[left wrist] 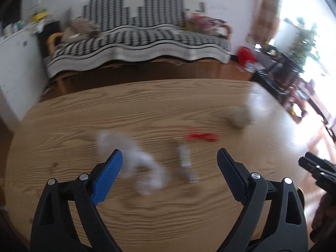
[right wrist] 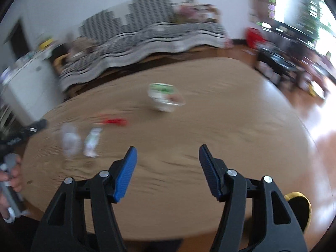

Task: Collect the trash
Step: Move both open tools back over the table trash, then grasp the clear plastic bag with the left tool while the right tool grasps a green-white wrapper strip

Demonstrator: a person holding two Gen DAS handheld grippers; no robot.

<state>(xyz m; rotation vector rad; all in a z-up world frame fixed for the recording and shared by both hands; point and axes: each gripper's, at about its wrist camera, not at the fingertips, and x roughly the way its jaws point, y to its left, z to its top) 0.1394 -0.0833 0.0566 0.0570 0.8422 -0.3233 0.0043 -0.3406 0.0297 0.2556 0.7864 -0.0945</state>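
Both hand-held grippers poised above the wooden counter (left wrist: 147,210), angled down, neither one holding anything. Left hand-held gripper (left wrist: 170,153) spread wide, blue ribbed pads empty; right hand-held gripper (right wrist: 168,149) parted to a middling gap, bare wood grain between its pads. Nearest trash to the left one: a crumpled white tissue (left wrist: 134,161), soft, ragged, strung out in a rough diagonal, just ahead of the left pad and partly behind it in that view. Just right of the tissue, a small flat wrapper (left wrist: 185,161), pale with a green patch, long axis running away from the camera, roughly centred between the open pads. Beyond the wrapper, a thin red scrap (left wrist: 201,137), glossy, lying crosswise. Farther still and off to the right of the tissue, a squat white plastic cup (right wrist: 164,97) with green print and a clear lid, seemingly tilted, though too blurred to be sure. From the right wrist, tissue and wrapper off to the left, cup ahead and well apart from the pads. Judged so: left hand nearer tissue and wrapper, right hand better placed for the cup. Tissue likely to compress and snag; wrapper thin and flat on the grain, probably harder to pinch. Everything motion-blurred, fine print unreadable.
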